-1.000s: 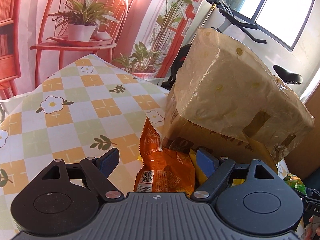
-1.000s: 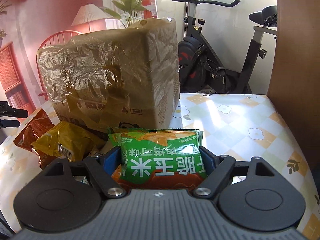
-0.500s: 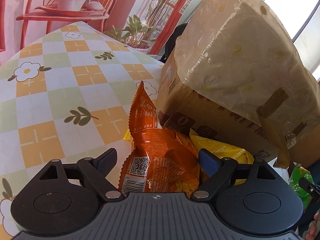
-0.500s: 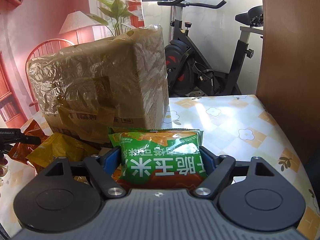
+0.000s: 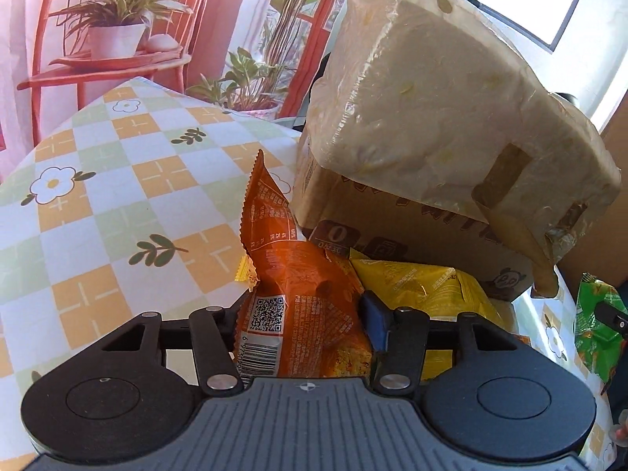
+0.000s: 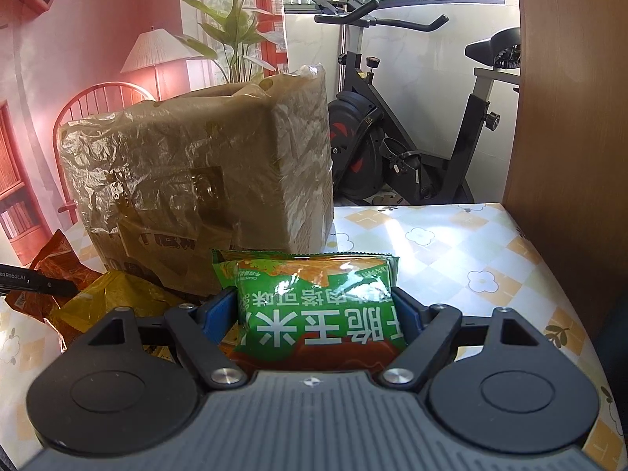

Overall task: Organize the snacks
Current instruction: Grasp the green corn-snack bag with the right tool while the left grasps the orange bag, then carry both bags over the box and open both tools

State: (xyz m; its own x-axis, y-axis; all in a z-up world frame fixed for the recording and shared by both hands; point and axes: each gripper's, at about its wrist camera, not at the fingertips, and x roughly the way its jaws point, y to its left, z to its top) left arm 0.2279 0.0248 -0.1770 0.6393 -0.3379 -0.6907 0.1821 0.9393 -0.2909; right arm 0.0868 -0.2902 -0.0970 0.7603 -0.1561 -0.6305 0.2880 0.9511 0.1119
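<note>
My left gripper [image 5: 302, 310] is shut on an orange snack bag [image 5: 290, 274] that stands up between its fingers on the checkered tablecloth [image 5: 117, 196]. A yellow snack bag [image 5: 420, 286] lies just right of it, against the plastic-wrapped cardboard box [image 5: 431, 125]. My right gripper [image 6: 310, 310] is shut on a green snack bag [image 6: 318, 314], in front of the same box [image 6: 196, 180]. The orange bag [image 6: 51, 271] and yellow bag [image 6: 110, 298] show at the left of the right wrist view. The green bag [image 5: 596, 325] shows at the right edge of the left wrist view.
A brown wooden panel [image 6: 569, 117] stands at the table's right side. An exercise bike [image 6: 412, 137] stands beyond the table's far edge. A painted backdrop with a red chair and plants [image 5: 117, 31] hangs behind the table.
My left gripper has closed onto the orange snack bag; its jaws were open around it before. My right gripper keeps hold of the green bag and has barely moved.
</note>
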